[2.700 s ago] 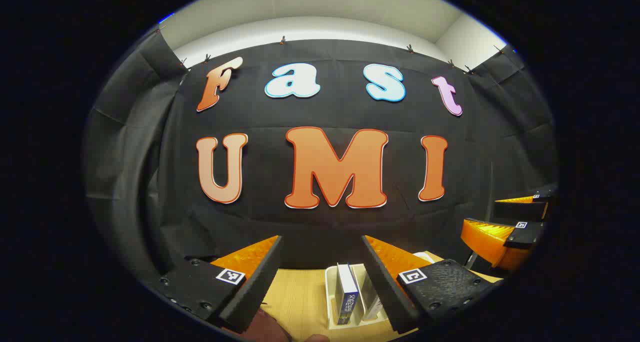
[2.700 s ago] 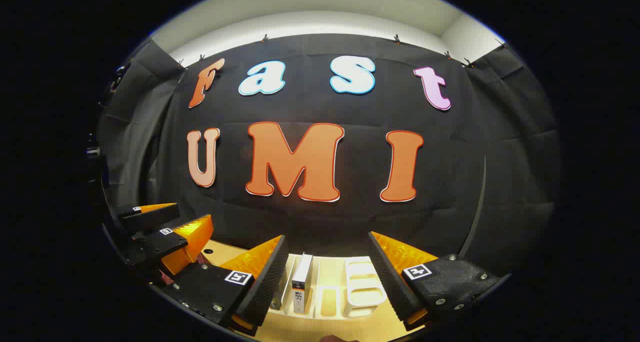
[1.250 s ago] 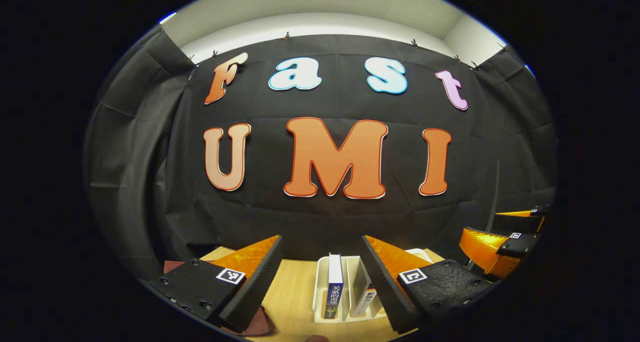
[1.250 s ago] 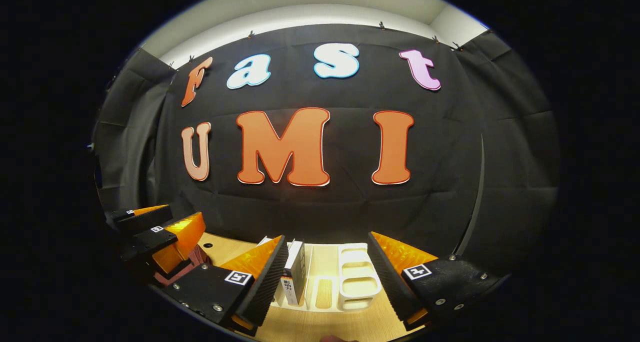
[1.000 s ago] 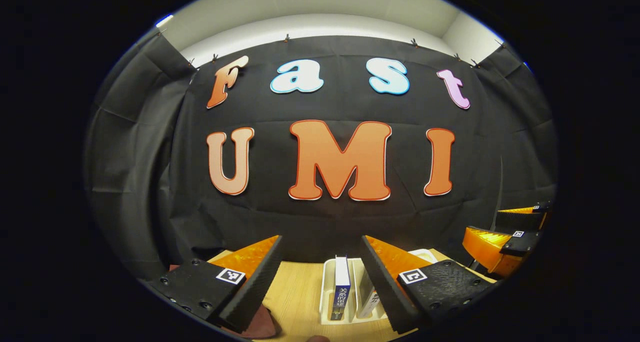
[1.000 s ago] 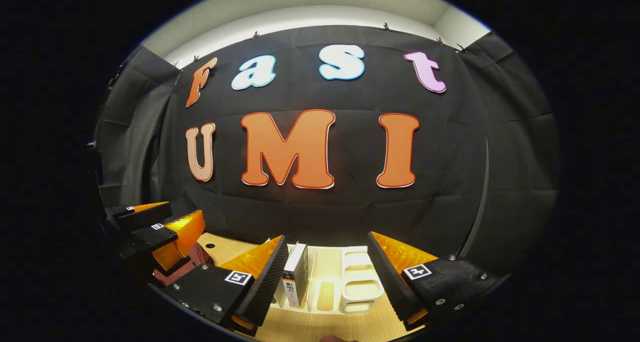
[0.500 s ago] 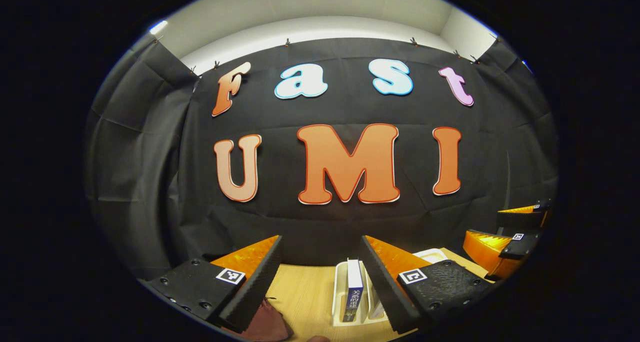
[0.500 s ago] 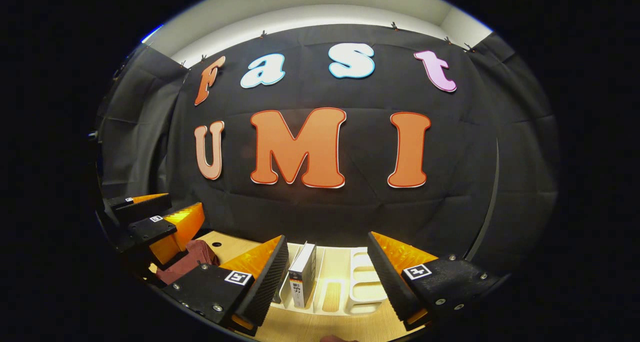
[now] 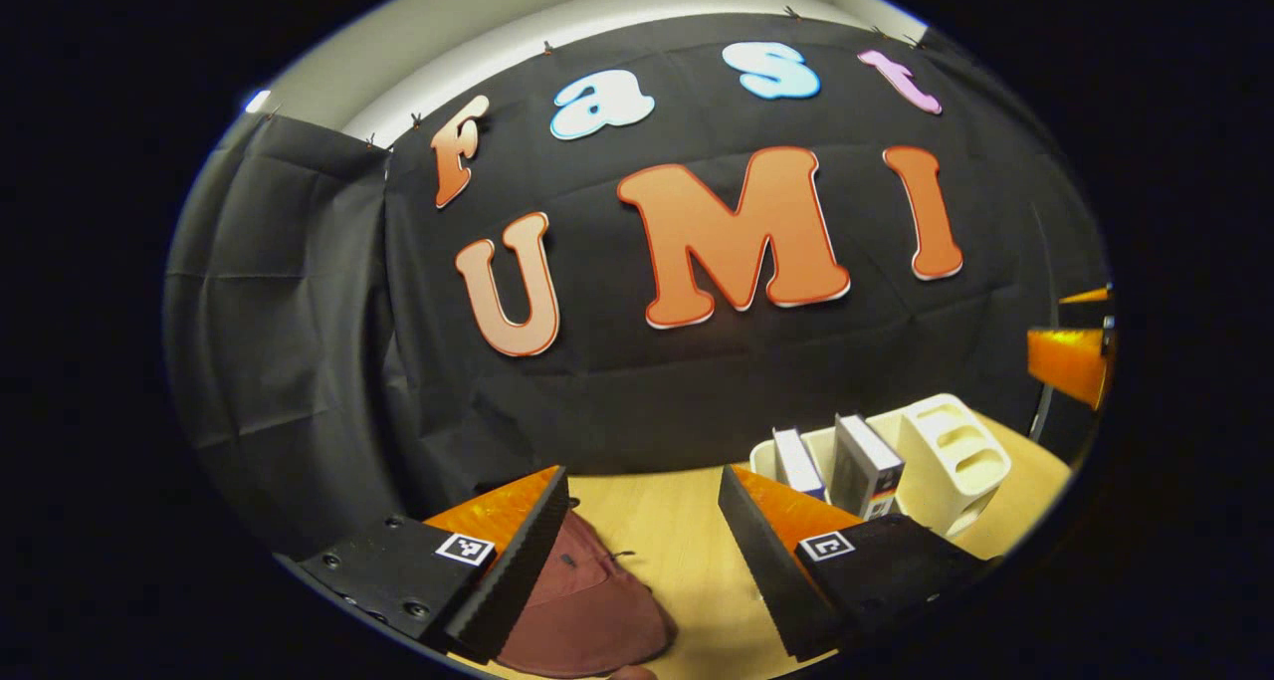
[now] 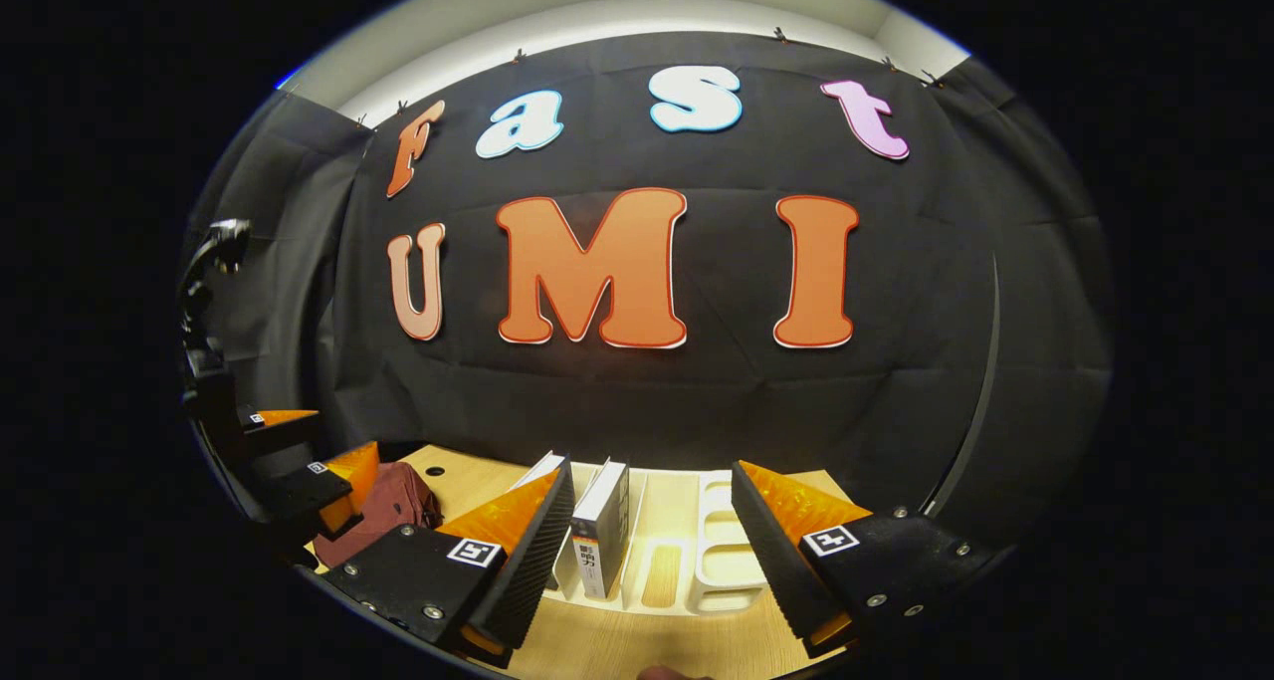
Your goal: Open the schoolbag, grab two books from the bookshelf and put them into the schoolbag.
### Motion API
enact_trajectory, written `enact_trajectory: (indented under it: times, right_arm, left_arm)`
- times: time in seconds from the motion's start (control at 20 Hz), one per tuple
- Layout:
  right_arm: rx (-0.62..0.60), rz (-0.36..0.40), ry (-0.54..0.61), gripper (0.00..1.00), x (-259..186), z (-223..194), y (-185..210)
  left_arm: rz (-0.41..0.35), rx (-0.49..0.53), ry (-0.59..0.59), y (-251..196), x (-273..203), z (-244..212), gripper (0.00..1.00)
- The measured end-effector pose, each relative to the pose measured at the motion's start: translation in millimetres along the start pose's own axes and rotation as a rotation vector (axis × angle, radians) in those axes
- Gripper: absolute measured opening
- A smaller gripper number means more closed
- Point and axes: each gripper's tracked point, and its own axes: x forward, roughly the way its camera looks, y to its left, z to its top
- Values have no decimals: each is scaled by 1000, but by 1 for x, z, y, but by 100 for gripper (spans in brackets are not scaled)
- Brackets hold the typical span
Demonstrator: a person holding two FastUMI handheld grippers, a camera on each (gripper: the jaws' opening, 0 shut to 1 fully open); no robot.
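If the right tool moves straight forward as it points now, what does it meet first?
Probably the upright white-covered book in the white plastic bookshelf, which stands between the open right tool fingers; depth is unclear.

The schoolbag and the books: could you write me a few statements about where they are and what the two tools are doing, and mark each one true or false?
1. The maroon schoolbag lies on the wooden table. True.
2. Two books stand upright in the white bookshelf. True.
3. The left tool is shut on a book. False: its fingers are spread and hold nothing.
4. The right tool is open. True.
5. Both books already sit inside the schoolbag. False: they are in the bookshelf, apart from the bag.
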Motion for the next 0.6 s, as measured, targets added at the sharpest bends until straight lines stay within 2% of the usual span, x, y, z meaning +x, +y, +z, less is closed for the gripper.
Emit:
enact_trajectory:
  times: [0.2, 0.25, 0.3, 0.5, 0.55, 0.6]
  right_arm:
    - [1, -12, 32, 94, 8, -15, -13]
    - [2, -15, 38, 94, 11, -19, -16]
    - [5, -15, 44, 94, 14, -22, -16]
    - [4, -14, 60, 94, 25, -32, -21]
    - [2, -14, 64, 94, 27, -34, -22]
    - [-2, -18, 69, 94, 30, -37, -24]
  left_arm:
    - [19, 148, 151, 11, 2, -59, 96]
    - [18, 191, 169, 13, 4, -69, 100]
    - [12, 229, 200, 13, 4, -83, 97]
    - [-20, 372, 296, 7, -4, -140, 97]
    - [-30, 413, 315, 4, -5, -152, 100]
    - [-45, 449, 333, 2, -6, -166, 98]
